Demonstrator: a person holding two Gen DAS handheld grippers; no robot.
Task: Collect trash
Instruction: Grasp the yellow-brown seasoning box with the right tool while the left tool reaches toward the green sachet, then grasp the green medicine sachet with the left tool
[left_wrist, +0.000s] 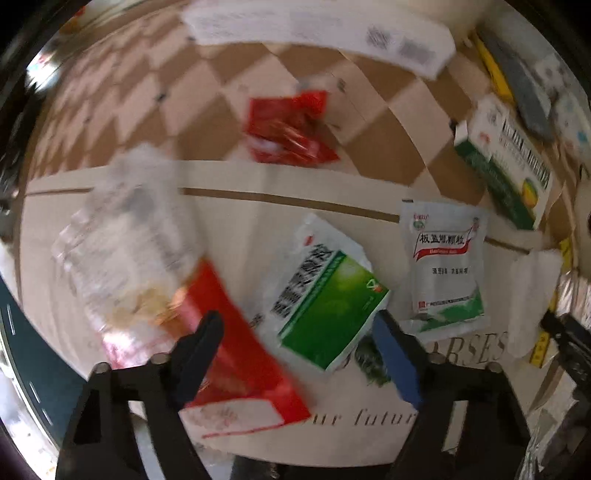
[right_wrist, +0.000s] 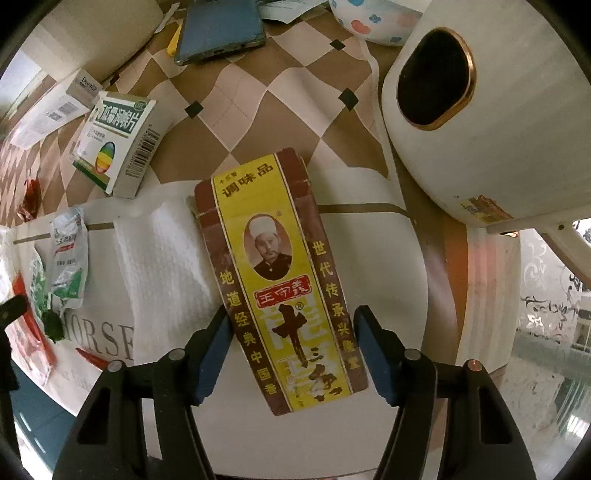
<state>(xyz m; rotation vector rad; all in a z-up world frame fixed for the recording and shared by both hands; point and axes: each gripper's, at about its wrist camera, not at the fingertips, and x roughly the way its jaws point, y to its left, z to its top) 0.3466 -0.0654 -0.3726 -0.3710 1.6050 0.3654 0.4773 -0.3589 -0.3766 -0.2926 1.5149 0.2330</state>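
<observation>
Both tools hang jaws apart over table litter, the right gripper (right_wrist: 291, 347) straddling the yellow seasoning box (right_wrist: 280, 280) and the left gripper (left_wrist: 299, 354) the green-and-white packet (left_wrist: 325, 295) near the table's edge, each apparently needing to drop and close.

A flattened yellow and brown seasoning box (right_wrist: 282, 280) lies face up on the white surface, its long side running away from the camera. To its left is a white paper towel (right_wrist: 162, 262), also flat. A green and white medicine box (left_wrist: 325, 295) lies tilted, near a white sachet (left_wrist: 445, 266) with a green bottom. A crumpled red wrapper (left_wrist: 290, 129) lies on the checkered cloth. A red and white packet (left_wrist: 236, 354) lies beside a clear plastic wrapper (left_wrist: 129, 229).
</observation>
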